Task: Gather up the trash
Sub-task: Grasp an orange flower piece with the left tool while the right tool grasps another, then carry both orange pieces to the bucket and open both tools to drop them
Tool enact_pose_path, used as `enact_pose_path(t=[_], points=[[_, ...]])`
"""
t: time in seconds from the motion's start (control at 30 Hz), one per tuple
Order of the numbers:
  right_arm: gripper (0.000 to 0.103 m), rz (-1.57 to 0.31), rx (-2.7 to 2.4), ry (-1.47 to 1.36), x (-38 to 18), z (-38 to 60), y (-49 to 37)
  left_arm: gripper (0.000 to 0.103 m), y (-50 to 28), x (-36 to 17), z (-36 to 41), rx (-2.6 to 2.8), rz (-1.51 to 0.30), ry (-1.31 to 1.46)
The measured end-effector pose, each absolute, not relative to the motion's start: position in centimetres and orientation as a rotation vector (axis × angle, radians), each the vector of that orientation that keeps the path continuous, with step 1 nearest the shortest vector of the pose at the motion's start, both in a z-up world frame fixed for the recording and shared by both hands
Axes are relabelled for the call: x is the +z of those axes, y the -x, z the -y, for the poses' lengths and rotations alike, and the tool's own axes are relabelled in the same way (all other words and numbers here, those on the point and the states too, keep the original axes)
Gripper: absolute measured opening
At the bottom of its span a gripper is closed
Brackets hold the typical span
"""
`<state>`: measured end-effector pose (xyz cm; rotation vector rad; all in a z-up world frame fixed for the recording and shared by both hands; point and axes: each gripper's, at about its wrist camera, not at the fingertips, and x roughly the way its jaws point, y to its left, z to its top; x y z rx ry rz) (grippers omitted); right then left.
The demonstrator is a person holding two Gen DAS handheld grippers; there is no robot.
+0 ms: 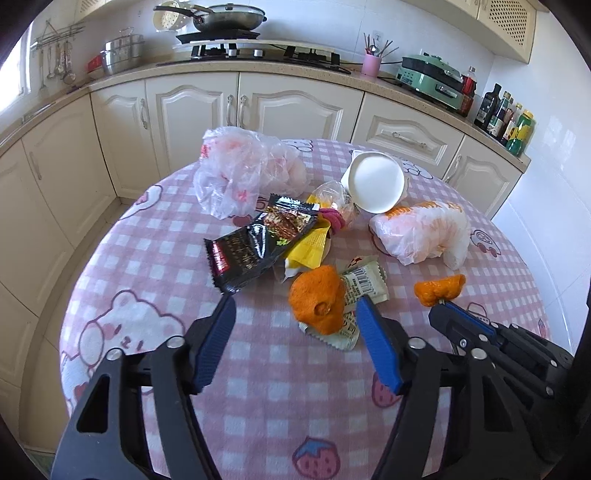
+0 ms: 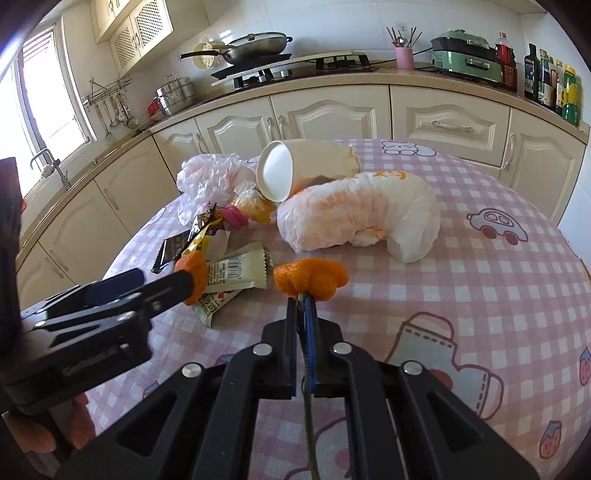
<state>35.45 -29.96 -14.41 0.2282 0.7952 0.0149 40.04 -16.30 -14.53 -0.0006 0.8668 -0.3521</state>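
Observation:
Trash lies on the pink checked round table (image 1: 258, 369): a black snack wrapper (image 1: 255, 247), a yellow wrapper (image 1: 310, 245), a white barcode wrapper (image 1: 364, 284), a tipped white paper cup (image 1: 375, 181), clear plastic bags (image 1: 236, 170) and a white-orange bag (image 1: 421, 230). A large orange peel (image 1: 317, 301) lies on the barcode wrapper. My left gripper (image 1: 295, 314) is open, its fingers either side of that peel, just in front of it. My right gripper (image 2: 303, 301) is shut on a smaller orange peel (image 2: 312, 277), also seen in the left view (image 1: 439, 288).
Cream kitchen cabinets (image 1: 192, 107) curve behind the table. The counter carries a stove with a pan (image 1: 225, 18), a steel pot (image 1: 122, 51), a pink utensil cup (image 1: 371, 62), a green appliance (image 1: 432, 79) and bottles (image 1: 506, 118). A sink tap (image 2: 48, 162) is at left.

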Motion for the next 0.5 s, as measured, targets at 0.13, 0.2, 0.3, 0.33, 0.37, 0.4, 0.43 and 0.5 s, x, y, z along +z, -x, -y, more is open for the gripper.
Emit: enact_pose_path(t=[0.13,0.2,0.3,0.33,0.37,0.4,0.43,0.5], points=[[0.005,-0.798,0.023,-0.229,-14.5,29.7,-35.7,0.031,-40.8,-15.3,16.8,-0.384,-0.896,0.016],[0.005,-0.795,0.022,-0.225,-14.4,29.6,-35.7,0.031,-40.5,-15.1,16.8,-0.384,-0.882,0.019],[0.005,-0.786,0.022,-0.219,-14.3,29.5,-35.7,0.031,-39.7,-14.4,16.3,-0.414,-0.864,0.033],[0.005,-0.781,0.023,-0.221,-14.2,29.4,-35.6,0.031,-39.4,-14.0,16.0,-0.418,-0.856,0.039],[0.005,-0.775,0.023,-0.223,-14.0,29.3,-35.4,0.031,-39.2,-13.8,15.7,-0.42,-0.851,0.041],[0.005,-0.773,0.025,-0.223,-13.8,29.2,-35.3,0.031,-38.8,-13.4,15.3,-0.421,-0.841,0.045],[0.005,-0.767,0.031,-0.225,-13.6,29.0,-35.0,0.031,-38.4,-13.1,14.9,-0.422,-0.834,0.05],[0.005,-0.757,0.048,-0.222,-12.9,28.3,-34.4,0.031,-37.6,-12.5,13.8,-0.418,-0.821,0.063]])
